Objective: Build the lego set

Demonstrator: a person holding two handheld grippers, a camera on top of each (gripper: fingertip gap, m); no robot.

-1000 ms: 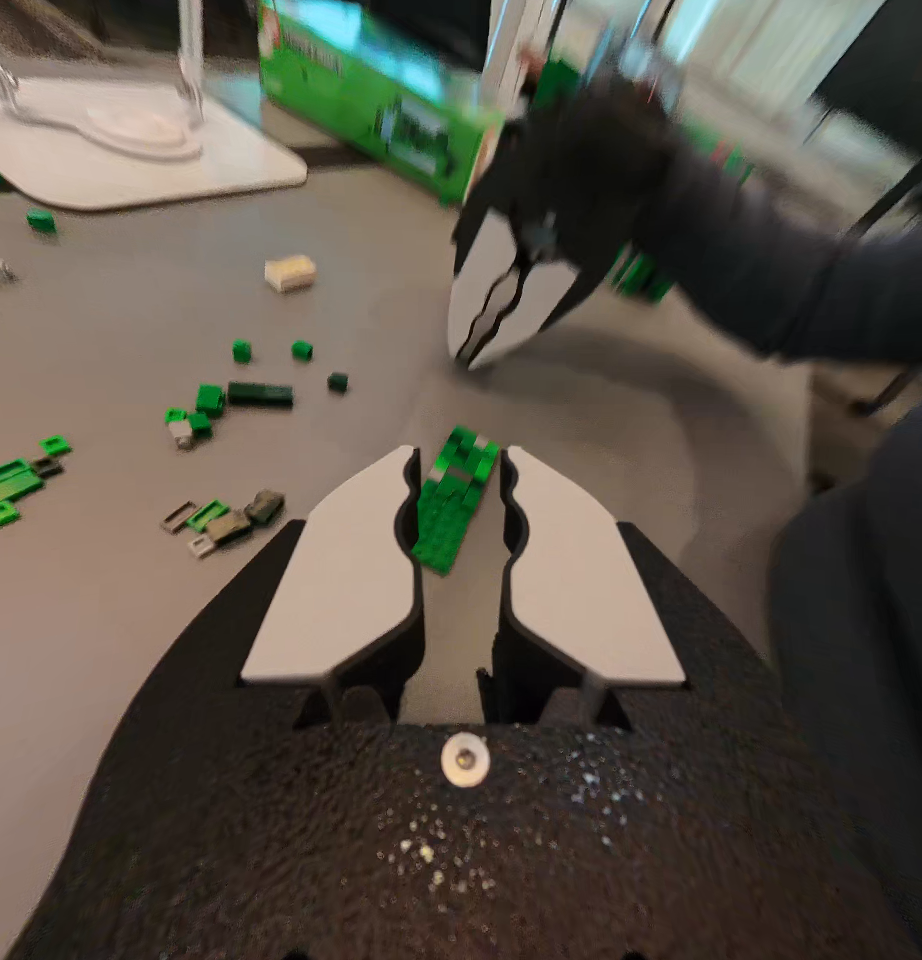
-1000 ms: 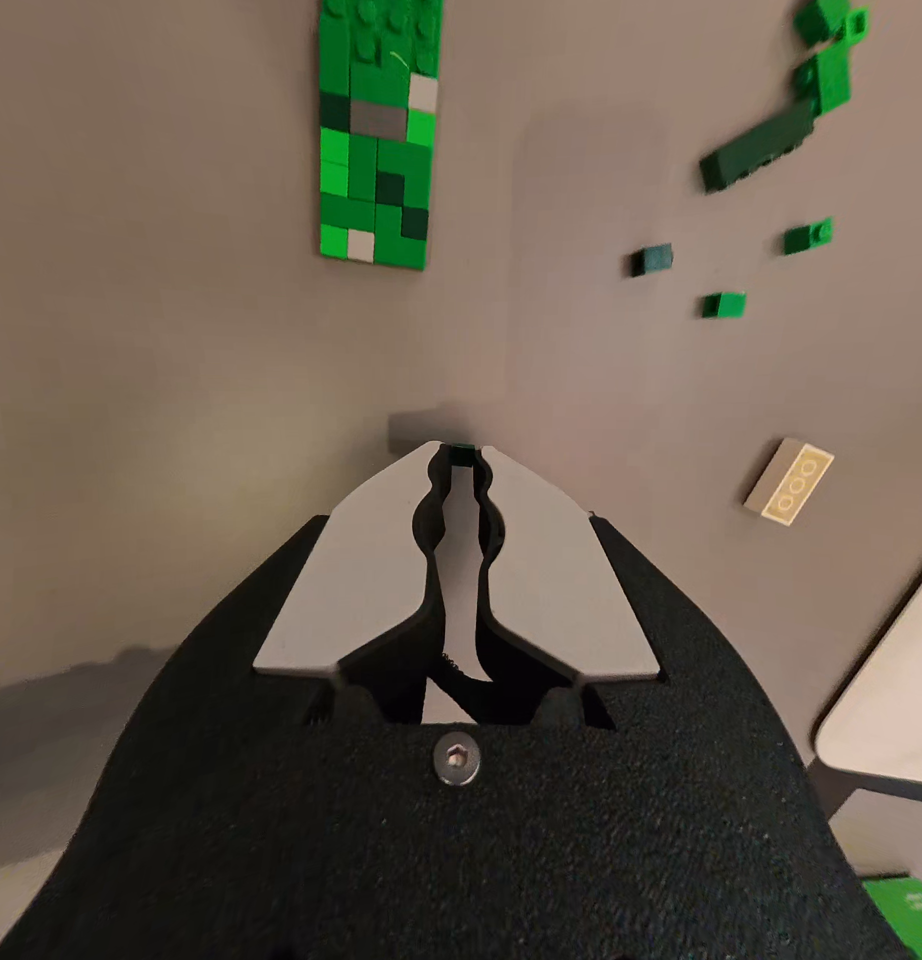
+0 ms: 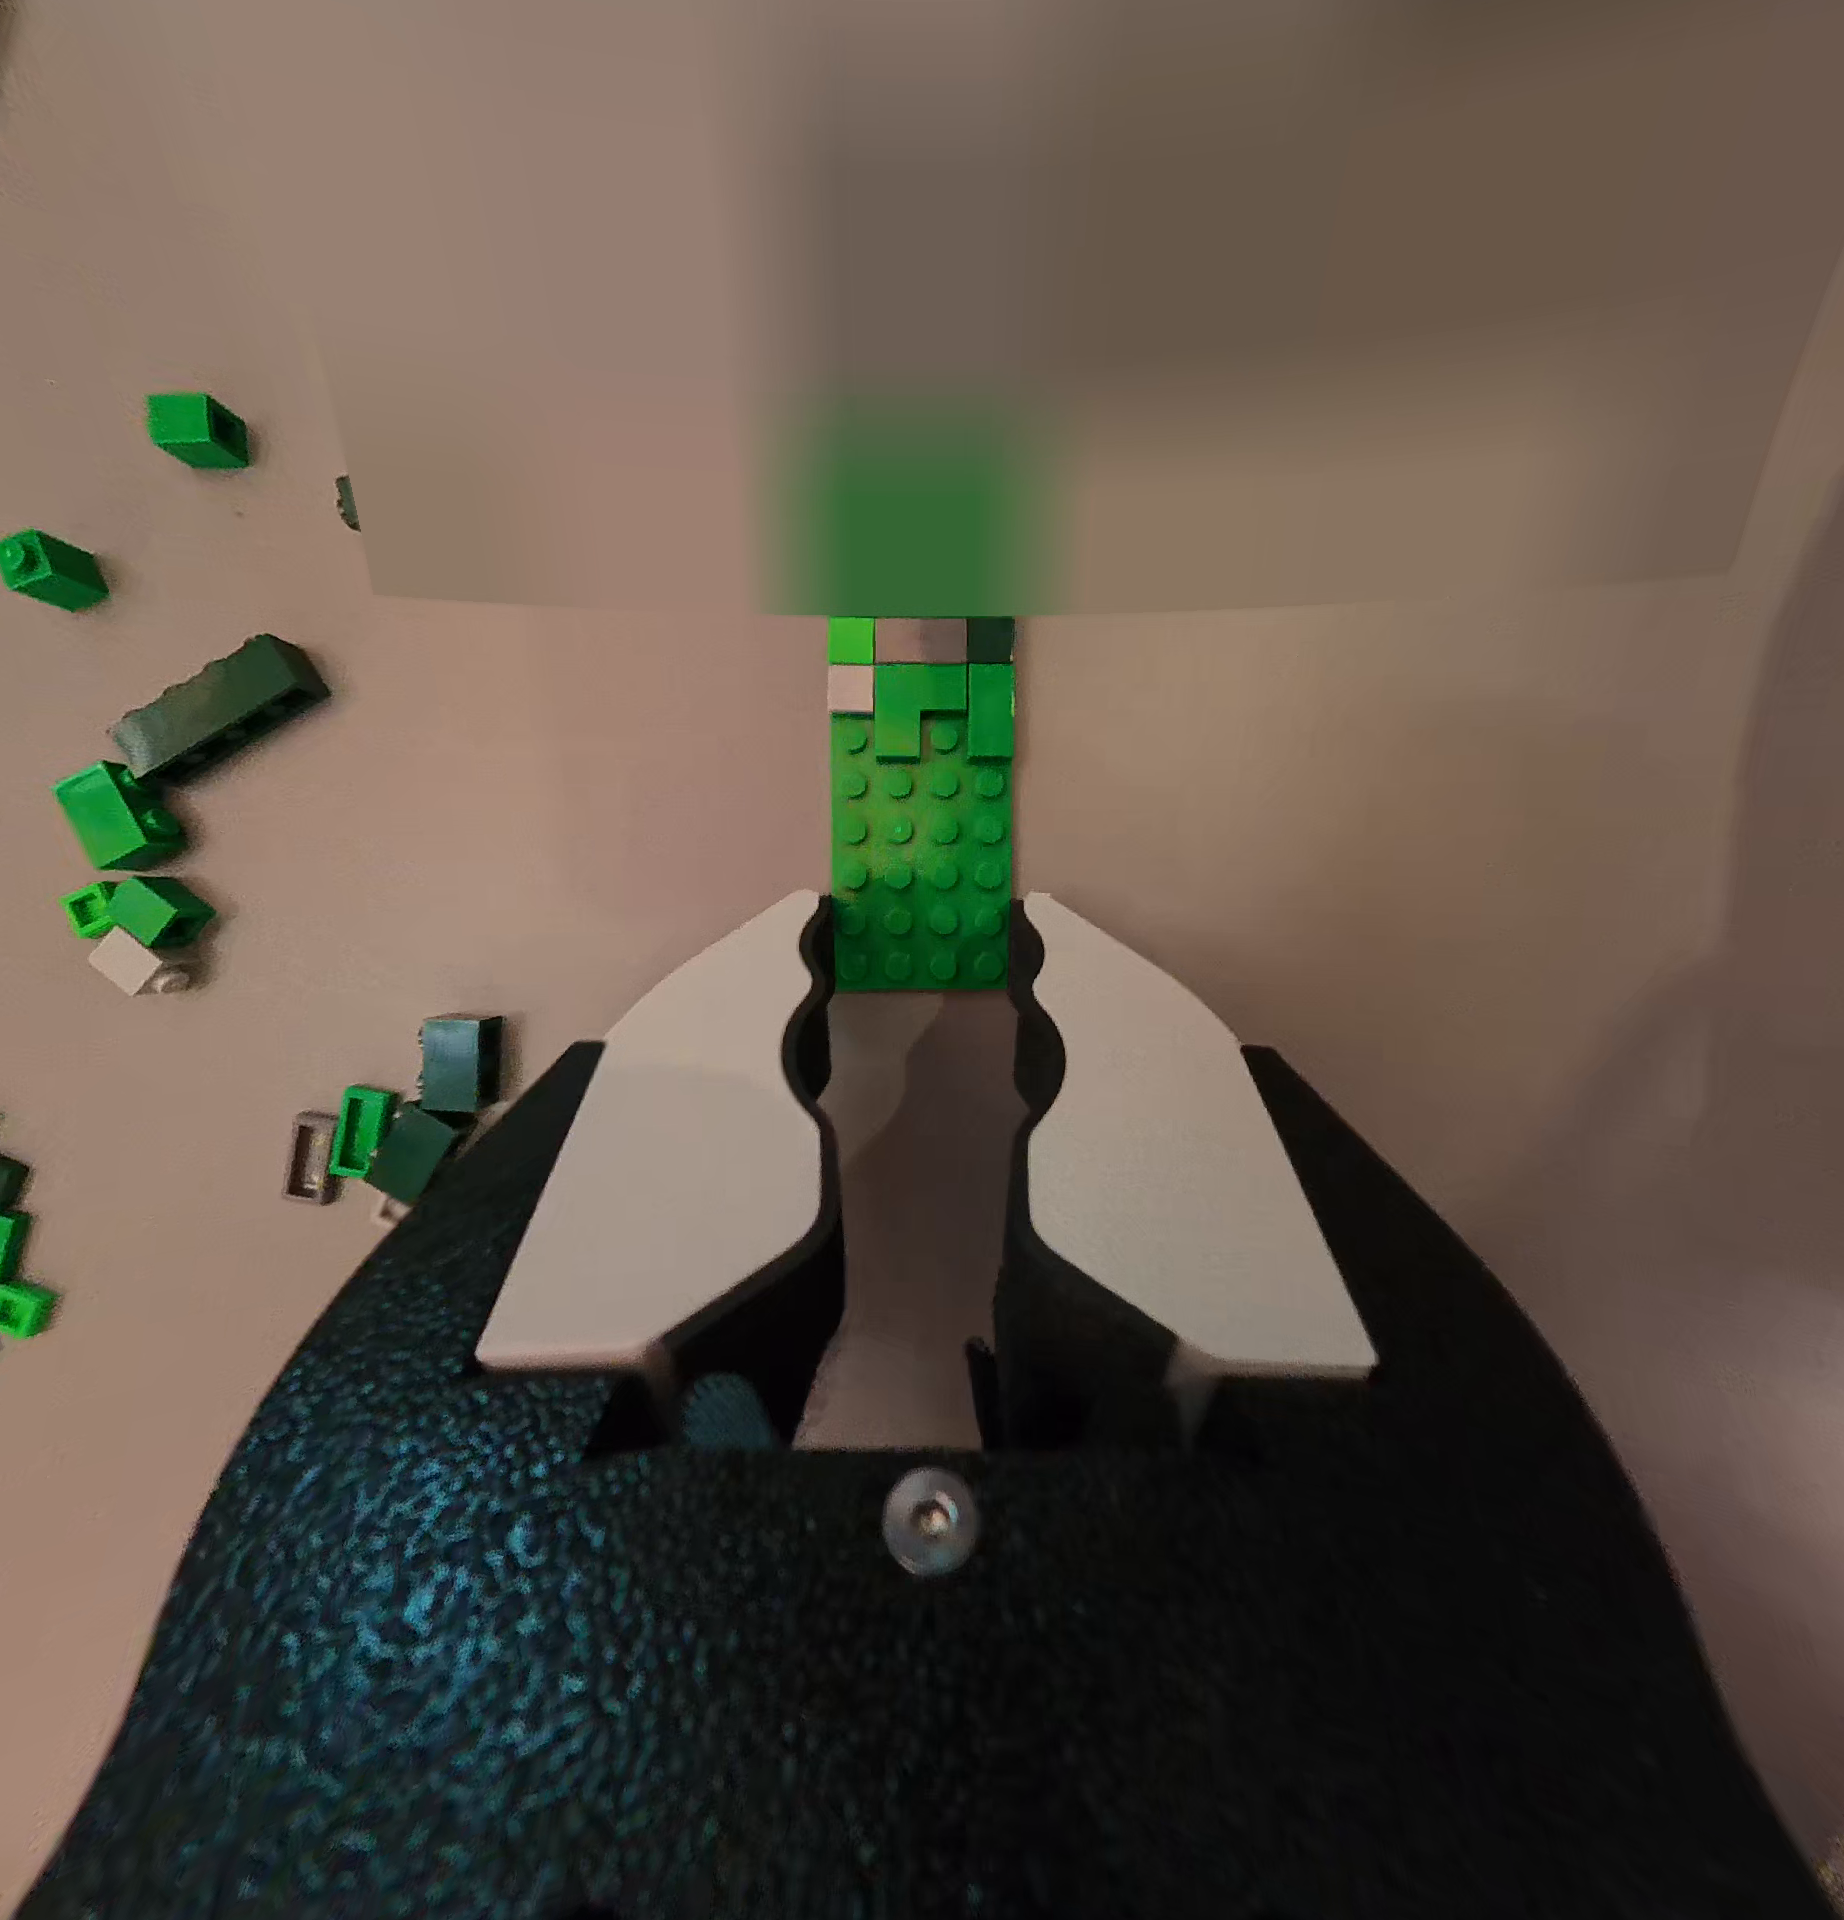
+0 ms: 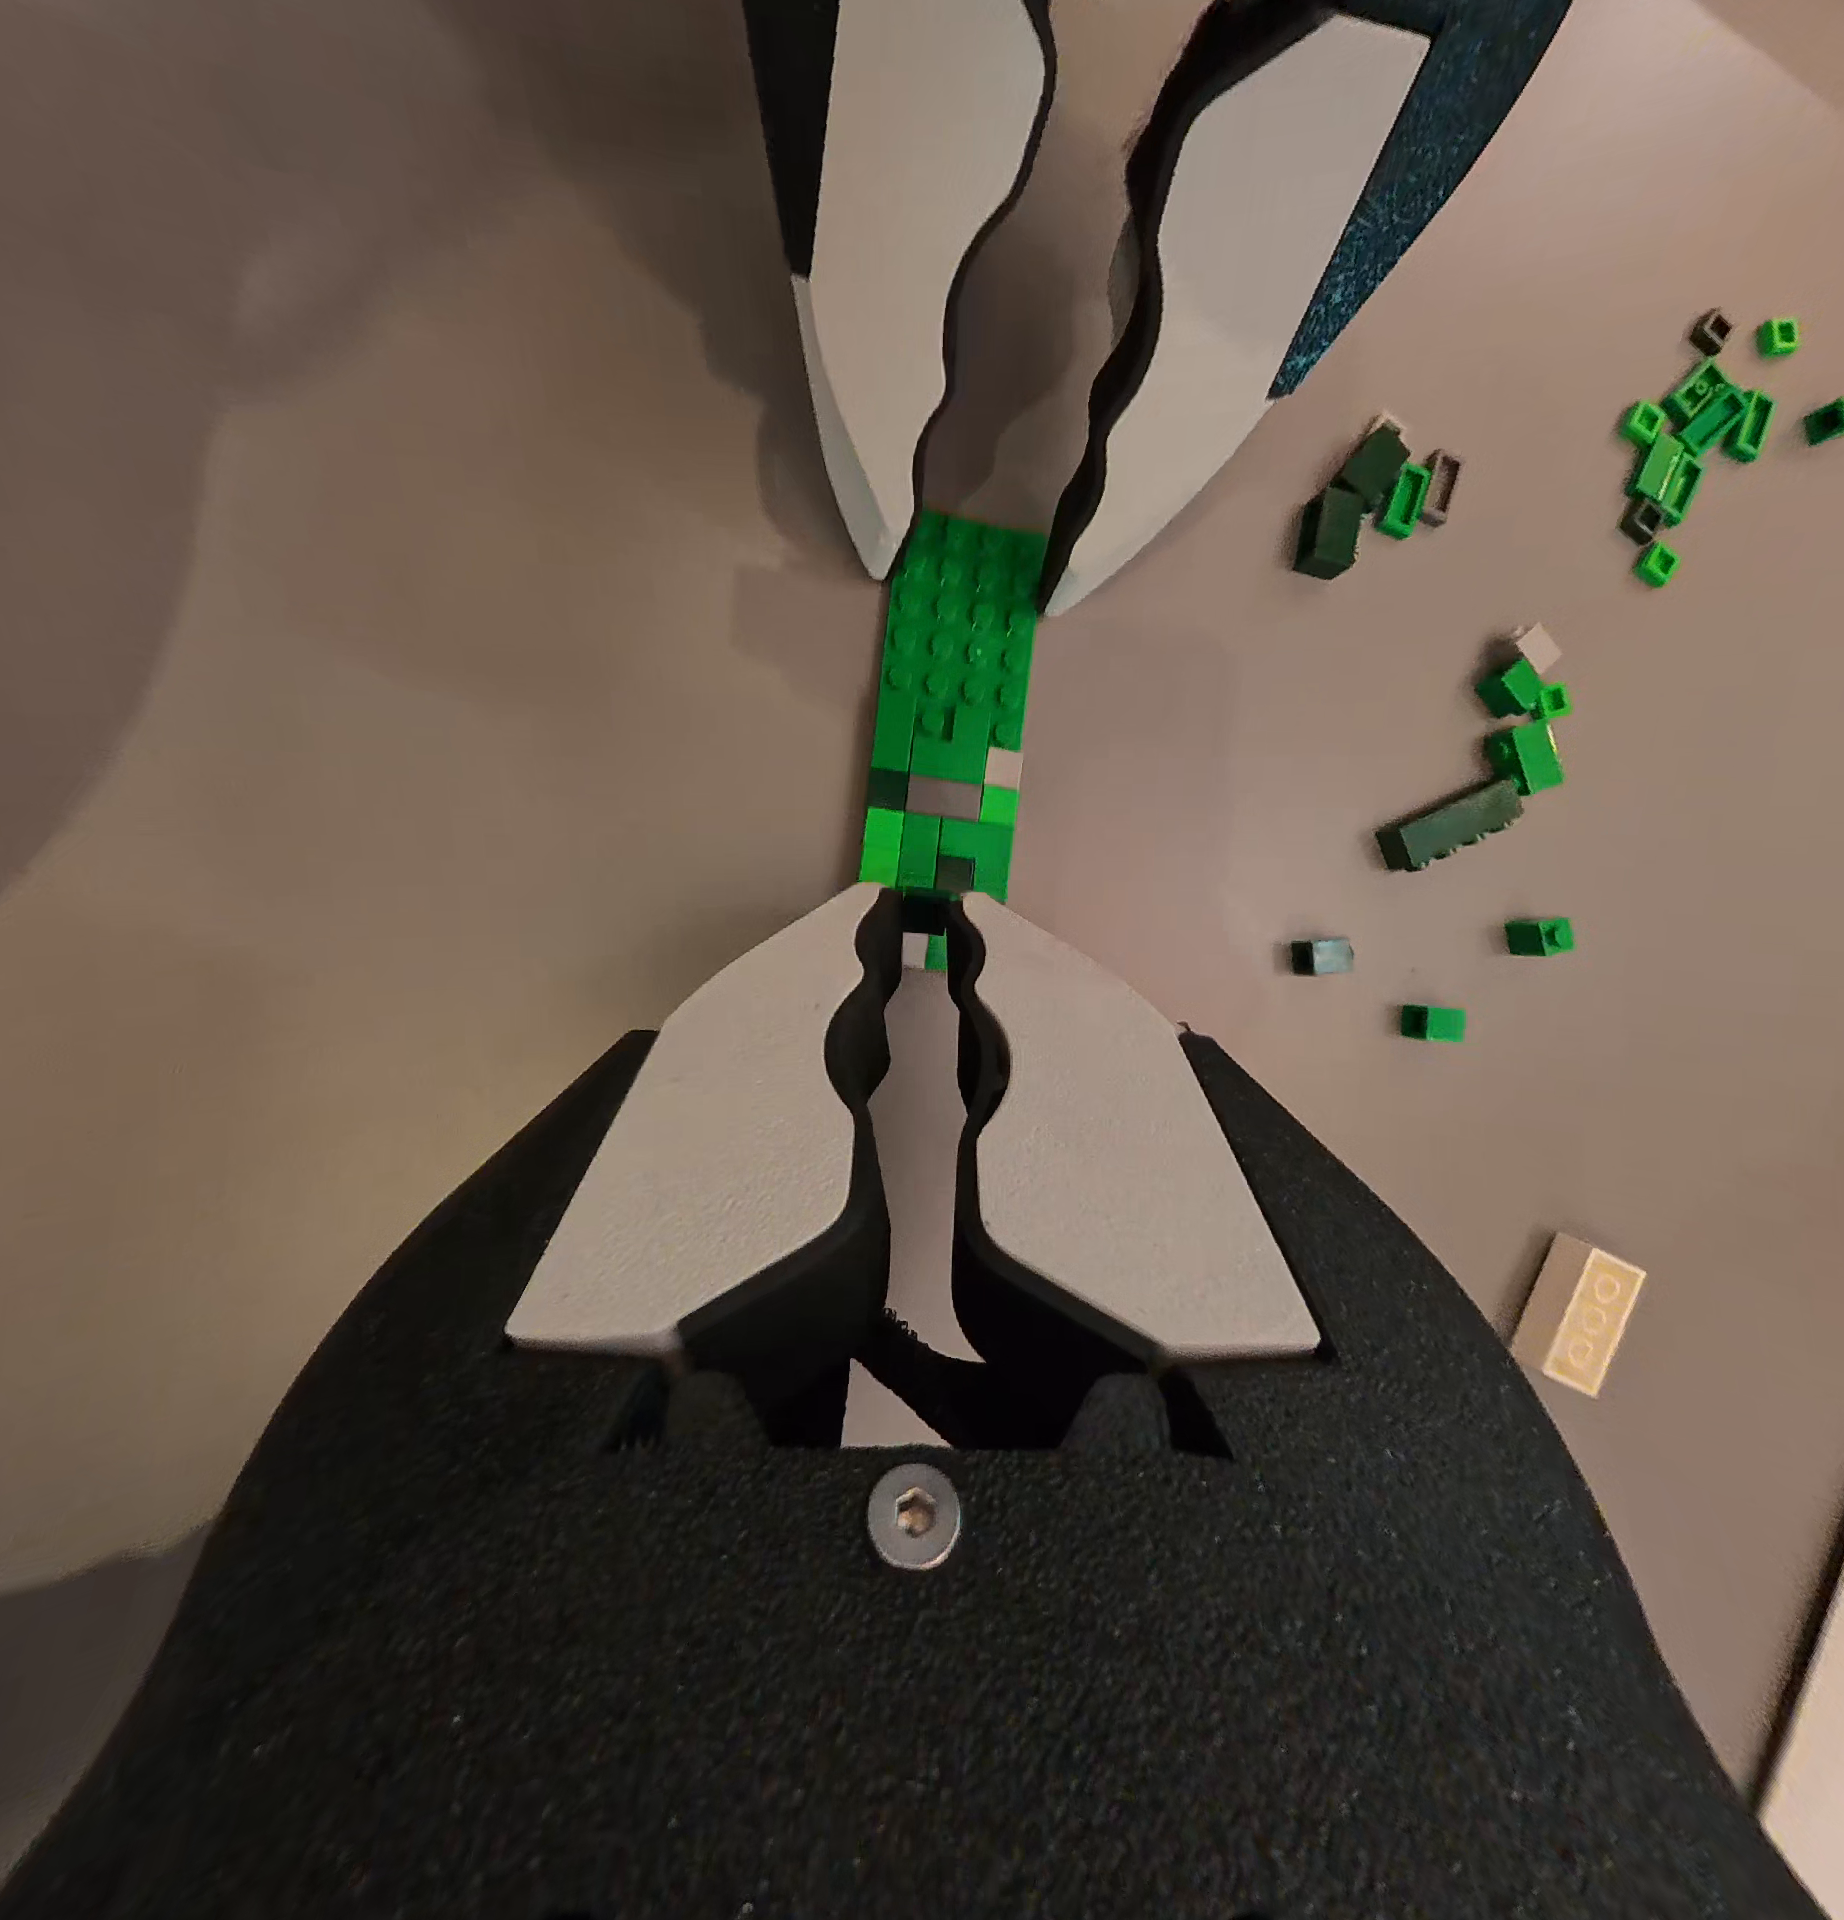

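A long green plate [image 3: 923,831] lies on the grey table, its far part covered with green, dark green and grey tiles. My left gripper [image 3: 920,925] is shut on the plate's bare studded end, one finger on each long side. In the right wrist view the plate [image 4: 954,665] runs away from me and the left gripper [image 4: 968,582] clamps its far end. My right gripper [image 4: 920,906] is shut on a small dark green piece [image 4: 924,912] and holds it at the plate's tiled near end. A blurred patch hides the right gripper in the left wrist view.
Loose green, dark green and grey pieces lie scattered to the left [image 3: 139,831], seen on the right in the right wrist view [image 4: 1520,717]. Among them is a long dark green brick [image 4: 1448,826]. A tan brick [image 4: 1578,1311] lies near a white board edge [image 4: 1832,1662]. My hands' fingertips stand some 8 centimeters from each other. About 10 centimeters separates my left fingertips from the long dark green brick [image 4: 1448,826]. It is also in sight in the left wrist view [image 3: 222,691].
My left gripper has tipped down over the plate and closed on its end. My right gripper has carried the small piece across to the plate's tiled end.
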